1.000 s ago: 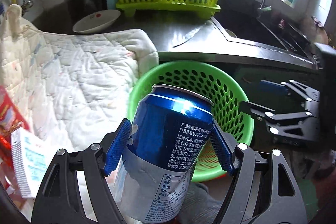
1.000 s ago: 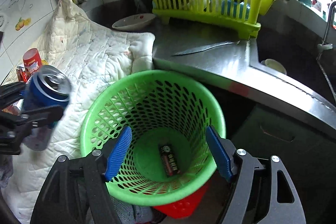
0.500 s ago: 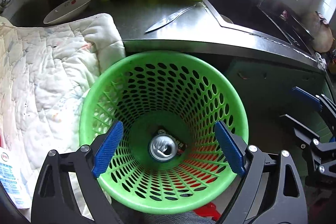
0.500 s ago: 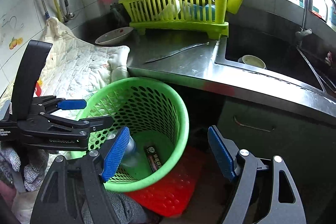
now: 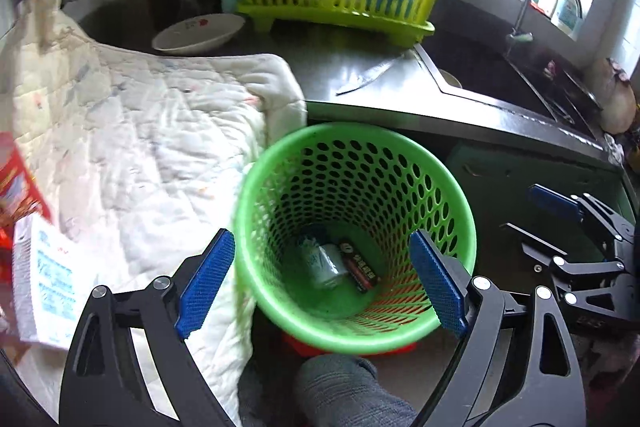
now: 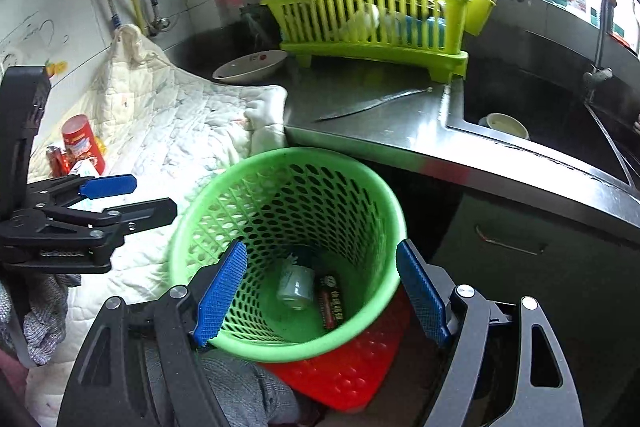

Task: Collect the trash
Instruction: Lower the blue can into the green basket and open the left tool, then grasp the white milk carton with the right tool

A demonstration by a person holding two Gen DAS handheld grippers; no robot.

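The green basket [image 5: 356, 331] is standing on a red mat [image 6: 352, 367] below the edge of the steel bench [image 6: 384, 123], and the can [image 5: 326, 263] is lying on its side at the basket's bottom, touching a dark flat pack [image 5: 360, 267] beside it. The left tool [image 5: 322, 279] is hovering above the basket with its blue pads spread wide and nothing between them; one pad is hanging over the quilt [image 5: 140, 147] just left of the basket, the other over the basket's right rim. The right tool [image 6: 320, 291] is gaping just as wide above the basket's near rim, gripping nothing. On the quilt, left of the basket, a red tub [image 6: 82, 143] is standing upright and a white carton [image 5: 44, 283] is lying nearer the camera. Behind the basket, on the bench, a knife [image 6: 368, 105] is lying flat, with a white bowl [image 6: 250, 65] and a yellow-green rack [image 6: 372, 27] farther back.
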